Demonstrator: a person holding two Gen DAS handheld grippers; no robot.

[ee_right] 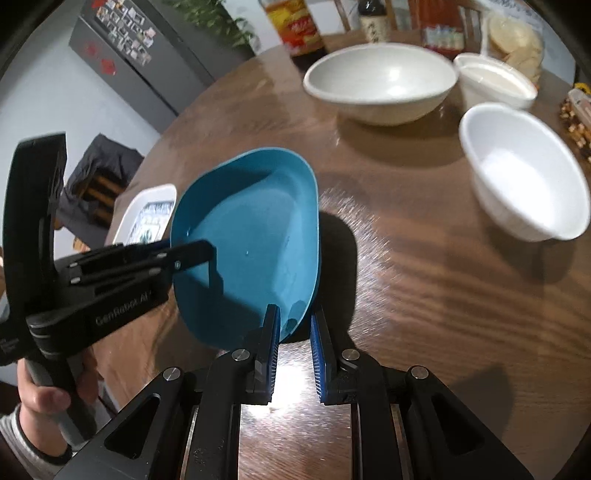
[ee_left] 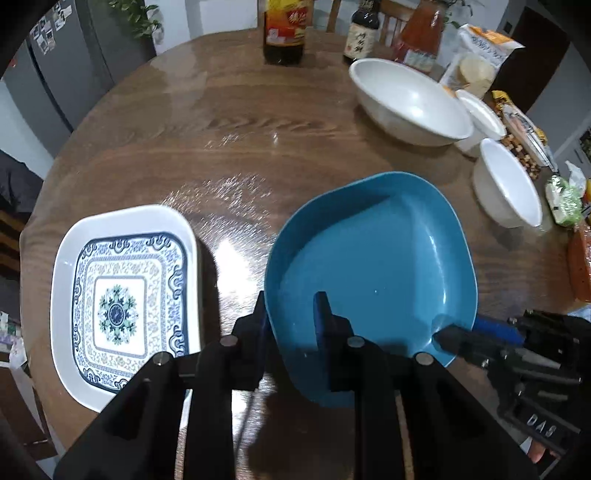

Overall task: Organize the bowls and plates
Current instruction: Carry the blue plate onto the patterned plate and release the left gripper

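Observation:
A teal dish (ee_left: 373, 273) is held tilted above the wooden table (ee_left: 229, 122). My left gripper (ee_left: 291, 306) is shut on its near-left rim, one finger inside and one outside. In the right wrist view the dish (ee_right: 251, 243) is in the middle, and my right gripper (ee_right: 293, 314) straddles its near rim with the jaws a little apart. The right gripper also shows at the dish's right edge in the left wrist view (ee_left: 461, 336). A blue-patterned white square plate (ee_left: 122, 299) lies flat to the left.
A large white bowl (ee_left: 410, 99), a small white bowl (ee_left: 506, 184) and a white lidded cup (ee_left: 480, 114) stand at the far right. Bottles (ee_left: 284, 33) and snack packets (ee_left: 476, 55) line the back edge. A grey fridge (ee_left: 55, 74) stands beyond the table.

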